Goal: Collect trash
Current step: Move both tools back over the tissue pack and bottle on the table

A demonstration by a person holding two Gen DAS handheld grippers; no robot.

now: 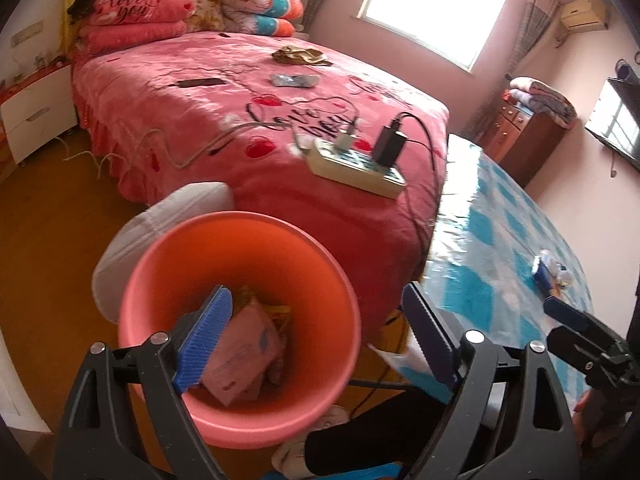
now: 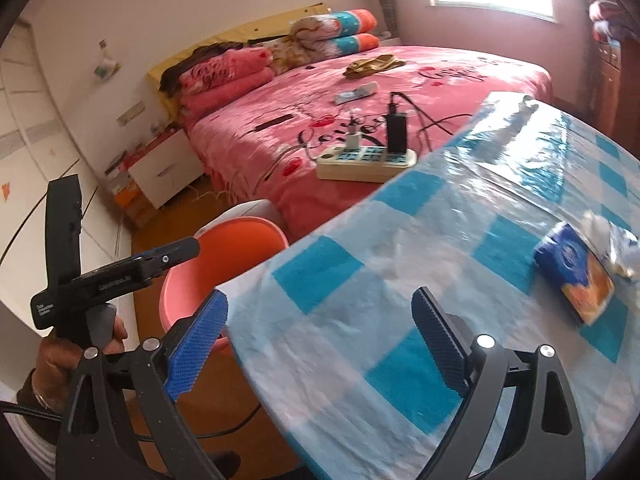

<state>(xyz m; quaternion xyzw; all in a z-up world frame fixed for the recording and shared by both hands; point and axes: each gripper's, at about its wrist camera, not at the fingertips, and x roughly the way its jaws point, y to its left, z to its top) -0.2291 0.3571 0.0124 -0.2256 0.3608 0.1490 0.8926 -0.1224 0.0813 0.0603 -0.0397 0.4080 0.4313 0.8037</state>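
1 orange bin [image 1: 248, 264] on floor betw. bed [image 1: 200, 120] & table [image 2: 400, 280], w/ pink packet [image 1: 244, 356] plus other wrappers inside. On the table, 1 blue packet [image 2: 572, 276], long axis running toward near-right, flat, w/ crumpled trash [image 2: 616, 240] just beside it. Left gripper [image 1: 320, 344] over bin, jaws wide, nothing betw. them. Right gripper [image 2: 320, 348] over table, jaws wide, empty. 1 power strip [image 1: 356, 168] on bed.

I'm looking into a home bedroom: beyond my jaws, a pink-quilted bed [image 1: 248, 120] with stacked pillows [image 1: 132, 20] is lying under a curtained window [image 1: 432, 8].
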